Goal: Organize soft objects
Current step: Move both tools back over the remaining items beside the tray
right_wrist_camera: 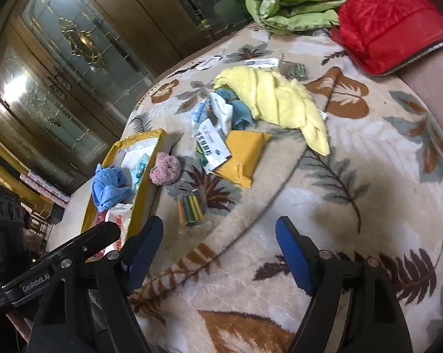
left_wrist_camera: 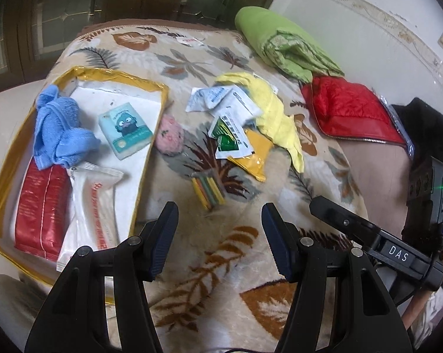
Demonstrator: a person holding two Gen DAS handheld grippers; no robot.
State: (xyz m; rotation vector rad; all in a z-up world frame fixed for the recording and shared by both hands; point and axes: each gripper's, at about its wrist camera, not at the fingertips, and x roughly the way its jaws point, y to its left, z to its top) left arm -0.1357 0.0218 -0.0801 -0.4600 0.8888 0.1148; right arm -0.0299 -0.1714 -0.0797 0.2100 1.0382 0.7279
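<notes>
Both grippers hang empty over the leaf-patterned plush blanket (left_wrist_camera: 221, 244). Left gripper (left_wrist_camera: 220, 235): jaws apart, nothing between the pads. Right gripper (right_wrist_camera: 220, 253): jaws wide apart, likewise nothing between them.

Landmark: the yellow-rimmed, white-lined shallow bin (left_wrist_camera: 118, 73). Inside it lie a crumpled blue terry cloth (left_wrist_camera: 56, 129), a red foil pack (left_wrist_camera: 42, 206), a white plastic wipes pack (left_wrist_camera: 95, 206) and a small teal cartoon-print packet (left_wrist_camera: 126, 131).

Task's thing, by judgement the next soft item: the pink knitted plush ball (left_wrist_camera: 170, 135), just outside the bin's right wall, close to it or touching (cannot tell which). It is near-round, slightly taller than wide in the left wrist view; long axis, if any, runs roughly alongside that wall. No clear pointing direction.

Further right of the bin: a heap of white and green sachets (left_wrist_camera: 230, 123), an orange-yellow flat pouch (left_wrist_camera: 255, 156) and a long pale-yellow cloth (left_wrist_camera: 277, 117), which runs diagonally, its near end pointing away from the bin. In front of the heap lies a clear bag of coloured sticks (left_wrist_camera: 209, 191), ends pointing toward the grippers.

Risks, as judged:
- Plush ball may roll or squirt from the pads if pinched off-centre; soft pile gives no firm seat.
- Pads may snag blanket pile if brought too low.
- Yellow cloth overlaps the sachets; lifting it could drag or scatter them.
- Bin approx. half full, so added items may spill over the low rim.
- Grippers sit close together; paths could cross.
</notes>
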